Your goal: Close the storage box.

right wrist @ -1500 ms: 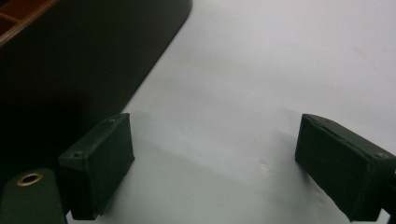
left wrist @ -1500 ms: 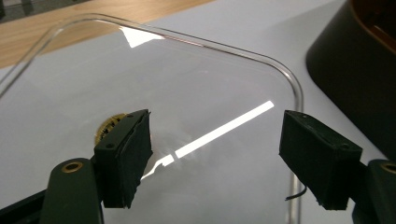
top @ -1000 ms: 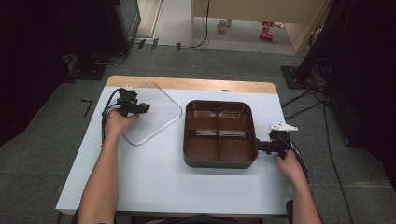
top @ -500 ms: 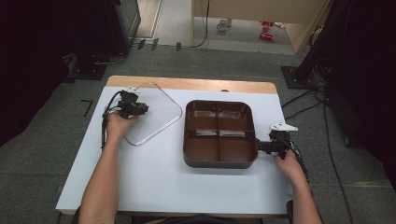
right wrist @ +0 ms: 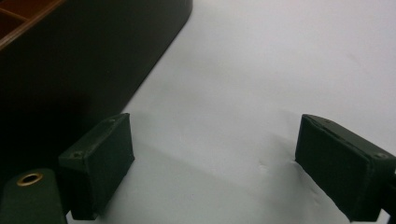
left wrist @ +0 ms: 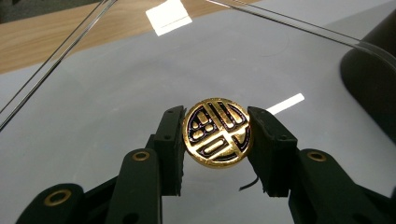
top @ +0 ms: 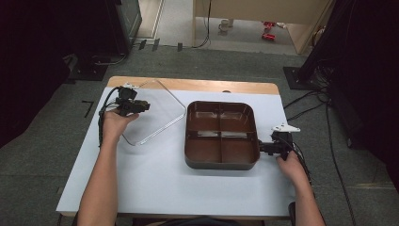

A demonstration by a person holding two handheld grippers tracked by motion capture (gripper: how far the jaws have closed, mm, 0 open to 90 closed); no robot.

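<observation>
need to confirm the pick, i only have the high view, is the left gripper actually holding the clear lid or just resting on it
observer: the left gripper is shut on a round gold knob on the clear lid, one pad on each side.
operator: knob centred in the jaws?
observer: roughly; it sits near the pad tips, its embossed face towards the camera.
operator: and the right gripper, is it on the tray?
observer: no. The right gripper is open with bare table between its pads; the brown tray wall lies just beside one pad.
</observation>
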